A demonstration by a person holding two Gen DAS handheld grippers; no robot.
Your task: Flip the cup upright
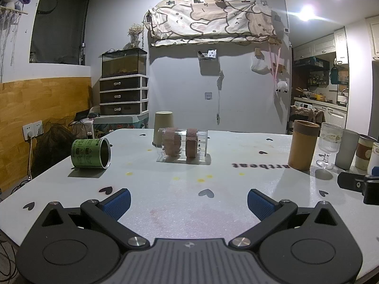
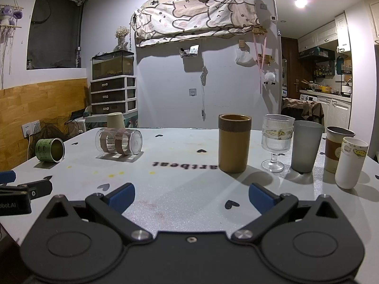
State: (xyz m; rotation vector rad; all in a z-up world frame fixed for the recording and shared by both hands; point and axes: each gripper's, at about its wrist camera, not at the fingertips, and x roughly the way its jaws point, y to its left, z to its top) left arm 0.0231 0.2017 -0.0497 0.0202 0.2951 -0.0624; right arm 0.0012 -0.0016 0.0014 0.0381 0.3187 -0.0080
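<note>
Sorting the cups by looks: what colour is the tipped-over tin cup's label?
Green with dark print, clearest in the left wrist view: tin cup.

My left gripper [image 1: 188,201]: matte black linkage, blue ribbed pads [image 1: 117,203], silver pivot screws, ribbed grey plate at 6 o'clock. Right gripper [image 2: 191,197]: same build.

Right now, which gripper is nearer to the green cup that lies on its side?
Left. The left gripper is open with the green cup ahead on its left. The right gripper, also open, sits further right, so the cup lies farther off.
</note>
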